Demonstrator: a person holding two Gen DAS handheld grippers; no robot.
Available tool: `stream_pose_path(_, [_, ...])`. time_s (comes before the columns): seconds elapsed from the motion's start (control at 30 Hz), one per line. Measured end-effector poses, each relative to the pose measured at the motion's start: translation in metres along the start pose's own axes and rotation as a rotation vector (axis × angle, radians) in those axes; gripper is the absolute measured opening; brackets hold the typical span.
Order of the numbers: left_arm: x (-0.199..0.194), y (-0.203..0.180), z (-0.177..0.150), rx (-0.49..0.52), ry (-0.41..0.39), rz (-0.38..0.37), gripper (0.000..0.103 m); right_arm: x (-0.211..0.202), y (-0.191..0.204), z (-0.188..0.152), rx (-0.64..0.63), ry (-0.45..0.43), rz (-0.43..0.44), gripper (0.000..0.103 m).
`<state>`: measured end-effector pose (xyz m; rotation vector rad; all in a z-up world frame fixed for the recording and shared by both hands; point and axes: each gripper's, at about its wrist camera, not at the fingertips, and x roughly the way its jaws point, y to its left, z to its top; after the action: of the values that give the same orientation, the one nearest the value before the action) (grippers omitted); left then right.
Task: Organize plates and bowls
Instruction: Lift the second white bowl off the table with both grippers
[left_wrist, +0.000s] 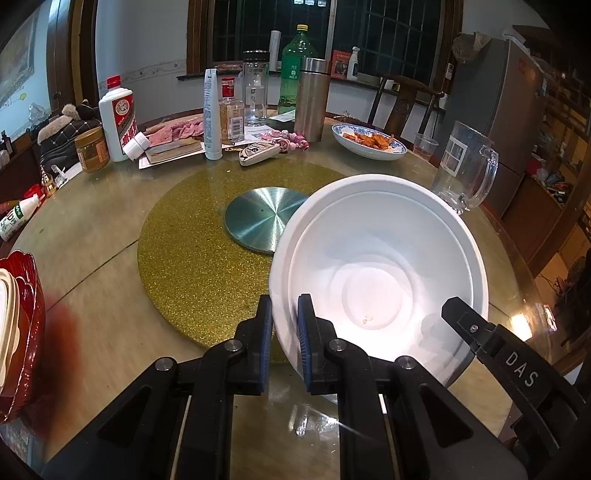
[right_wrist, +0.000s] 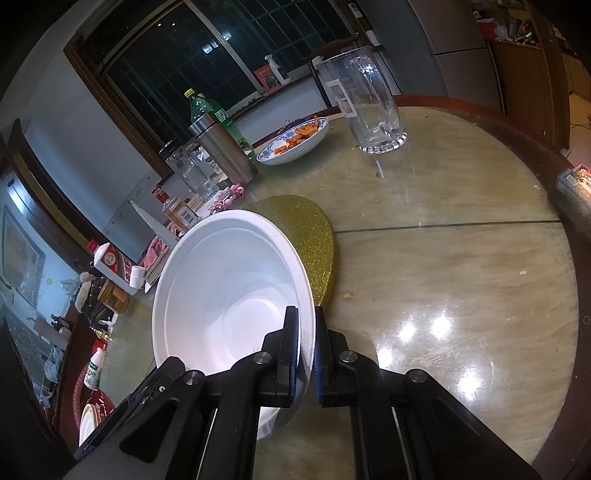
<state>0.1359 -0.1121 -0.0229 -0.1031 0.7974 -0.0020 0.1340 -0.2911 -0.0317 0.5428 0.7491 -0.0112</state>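
A stack of two nested, glossy white bowls (left_wrist: 376, 273) is held tilted above the near edge of the round, glass-topped table (left_wrist: 110, 314), partly over the glittery gold mat (left_wrist: 192, 258) at the table's middle. The left gripper (left_wrist: 284, 339) is clamped on the rim at one side, with the wall caught between its blue pads (left_wrist: 303, 336); the right gripper (right_wrist: 306, 354) is clamped on the rim at the opposite side. No gap is seen between pads and wall in either wrist view. A few crumbs (left_wrist: 367, 319) are seen in the inner bowl. The material is judged to be stiff, smooth ceramic or melamine: slippery under the pads, breakable if dropped, and moderately heavy as a pair. The inner bowl could shift if the stack is tipped further, so the rim is best taken on opposite sides and kept level. A red scalloped dish with stacked plates (left_wrist: 16, 332) stands at the table's left edge
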Motion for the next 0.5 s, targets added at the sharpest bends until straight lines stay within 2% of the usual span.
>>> stream_pose_path(0.5, [-0.013, -0.011, 0.0, 0.039, -0.012, 0.06, 0.012, -0.007, -0.002, 0.001, 0.002, -0.024, 0.006, 0.007])
